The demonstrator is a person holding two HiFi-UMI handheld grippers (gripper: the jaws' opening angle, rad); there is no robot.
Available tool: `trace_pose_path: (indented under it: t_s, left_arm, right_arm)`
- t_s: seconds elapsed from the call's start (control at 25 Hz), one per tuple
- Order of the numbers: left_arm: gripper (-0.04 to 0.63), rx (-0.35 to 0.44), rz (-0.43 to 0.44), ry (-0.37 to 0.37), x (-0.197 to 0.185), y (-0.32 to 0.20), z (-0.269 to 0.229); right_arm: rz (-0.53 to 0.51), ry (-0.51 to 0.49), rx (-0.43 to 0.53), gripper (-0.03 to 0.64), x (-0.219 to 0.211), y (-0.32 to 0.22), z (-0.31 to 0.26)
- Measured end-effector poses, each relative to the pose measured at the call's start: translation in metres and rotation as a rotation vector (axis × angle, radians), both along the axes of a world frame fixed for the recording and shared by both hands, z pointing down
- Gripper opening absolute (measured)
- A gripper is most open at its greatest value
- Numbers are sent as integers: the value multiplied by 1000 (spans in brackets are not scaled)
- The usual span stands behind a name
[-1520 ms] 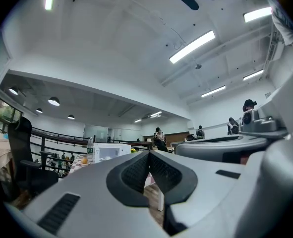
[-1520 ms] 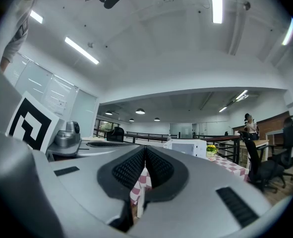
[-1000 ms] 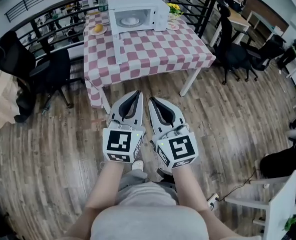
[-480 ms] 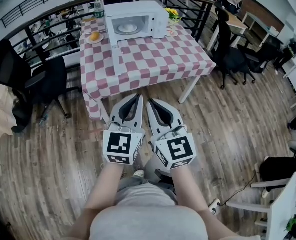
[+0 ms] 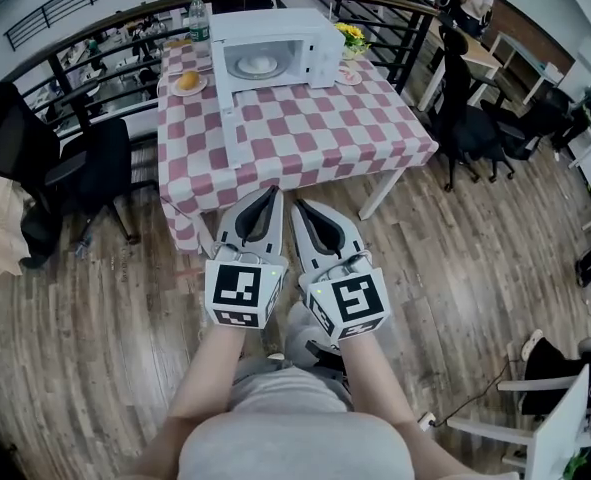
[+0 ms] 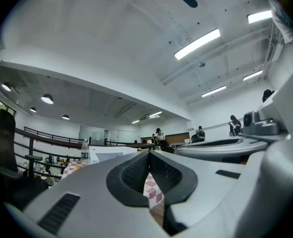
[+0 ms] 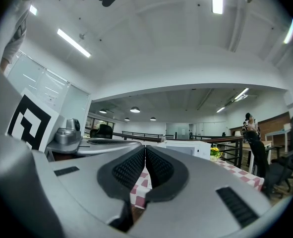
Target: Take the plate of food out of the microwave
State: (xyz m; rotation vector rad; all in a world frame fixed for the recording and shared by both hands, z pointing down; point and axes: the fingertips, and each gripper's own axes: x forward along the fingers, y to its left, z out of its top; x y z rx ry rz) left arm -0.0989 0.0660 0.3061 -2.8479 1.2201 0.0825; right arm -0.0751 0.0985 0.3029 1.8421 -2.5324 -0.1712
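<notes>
While the plate (image 5: 258, 65) sits in the microwave (image 5: 320, 34), both grippers (image 5: 272, 191) (image 5: 298, 205) hover well short.

My left tool (image 5: 272, 192) and right tool (image 5: 298, 208) each have a pale grey shell, black ribbed pads (image 6: 135, 171) and a rear white cube (image 5: 245, 293) bearing black square markers. I wear a grey top (image 5: 295, 440).
</notes>
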Motion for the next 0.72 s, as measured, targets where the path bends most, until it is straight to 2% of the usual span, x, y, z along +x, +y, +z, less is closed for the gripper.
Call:
trace_pose_path:
  t_s: [0.48, 0.72]
  left_arm:
    - [-6, -13, -16, -14, 36, -57, 12]
    - [-6, -31, -35, -13, 58, -94, 19]
  right_arm:
    - [16, -34, -12, 26, 44, -59, 9]
    - [-14, -34, -18, 26, 62, -100, 12]
